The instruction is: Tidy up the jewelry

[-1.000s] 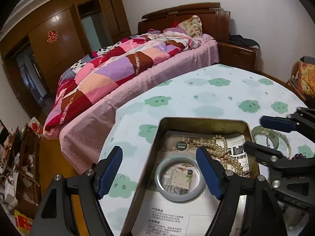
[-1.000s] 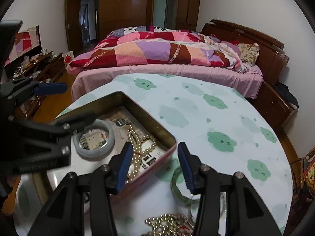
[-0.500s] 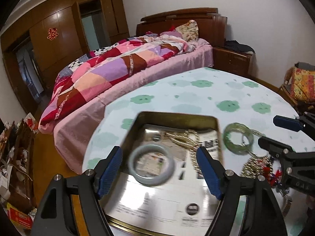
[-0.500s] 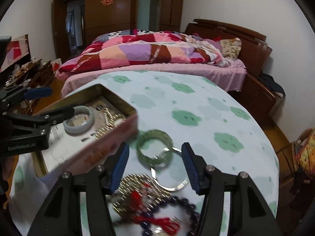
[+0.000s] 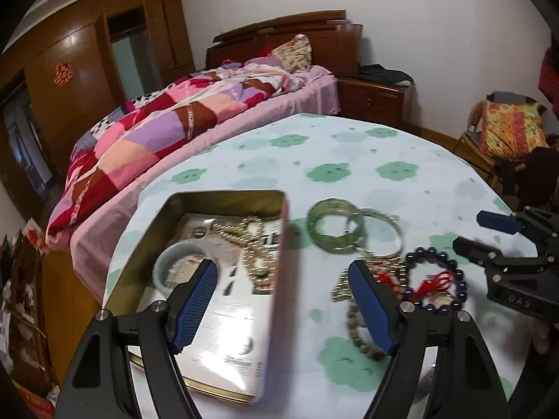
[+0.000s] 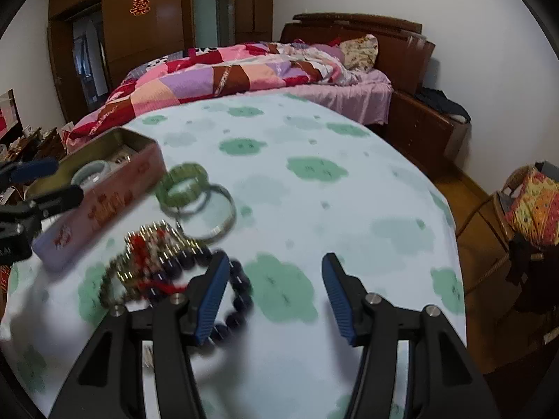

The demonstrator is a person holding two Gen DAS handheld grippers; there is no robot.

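An open pink tin (image 5: 279,279) (image 6: 104,195) sits on the round table (image 5: 384,160). In it lie a pale jade bangle (image 5: 164,262) (image 6: 92,171) and a pearl necklace (image 5: 255,248). To its right on the cloth lie a green bangle (image 5: 333,227) (image 6: 183,188), a thin metal bangle (image 5: 387,223) (image 6: 223,216), gold beads with red tassels (image 5: 380,272) (image 6: 153,244) and a dark bead bracelet (image 5: 436,279) (image 6: 241,289). My left gripper (image 5: 283,300) is open and empty above the tin's right wall. My right gripper (image 6: 274,293) is open and empty, right of the dark beads.
A bed with a patchwork quilt (image 5: 167,118) (image 6: 223,73) stands behind the table. A chair with a yellow cloth (image 5: 506,129) (image 6: 534,202) stands at the right. The table edge (image 6: 450,216) drops off at the right.
Both grippers have swung to the right, away from the tin and toward the loose jewelry. The pale bangle stays in the tin. Both stay open.
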